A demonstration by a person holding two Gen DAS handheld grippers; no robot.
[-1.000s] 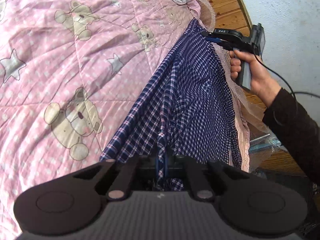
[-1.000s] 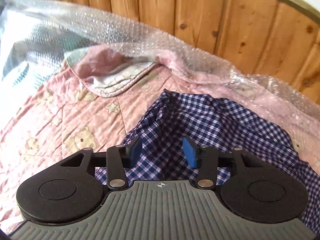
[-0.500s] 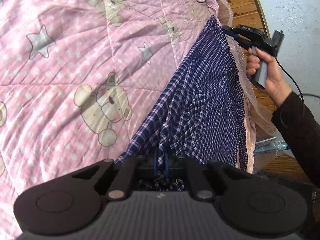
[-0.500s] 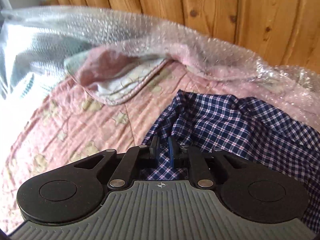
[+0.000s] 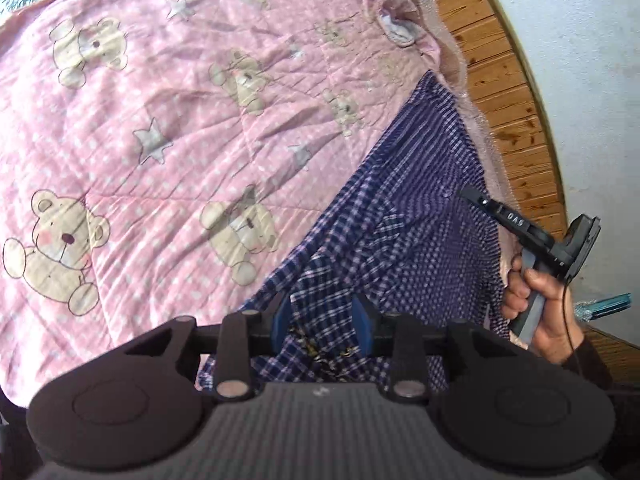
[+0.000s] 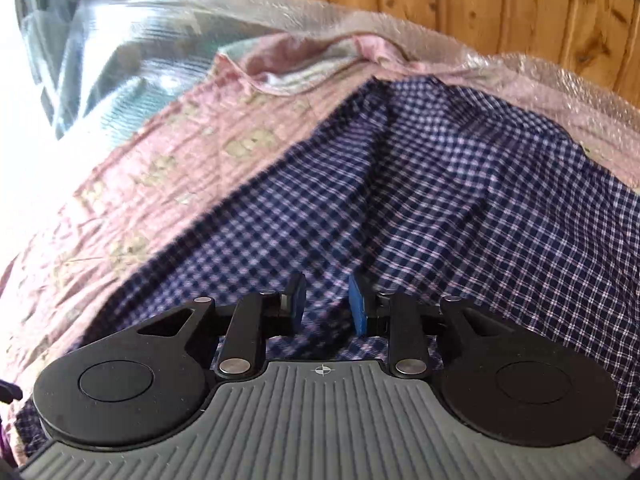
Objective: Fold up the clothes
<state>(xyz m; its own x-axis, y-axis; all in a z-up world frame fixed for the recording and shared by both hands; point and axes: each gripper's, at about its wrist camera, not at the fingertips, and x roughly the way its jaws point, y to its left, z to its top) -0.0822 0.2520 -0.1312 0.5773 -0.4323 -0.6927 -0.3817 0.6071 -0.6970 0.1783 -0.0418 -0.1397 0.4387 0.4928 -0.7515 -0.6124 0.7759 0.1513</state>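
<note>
Left wrist view shows the checked shirt (image 5: 404,216) laid lengthwise along the pink quilt (image 5: 160,152) edge, both left gripper (image 5: 322,322) and right gripper (image 6: 326,304) just opened, releasing it; further folds remain.

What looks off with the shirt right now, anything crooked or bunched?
The checked shirt lies in a skewed strip along the edge of the pink bear quilt, rumpled into ridges rather than flat. Cloth is bunched between the left claw's jaws. Both claws have just been opening; the right claw grips nothing.
</note>
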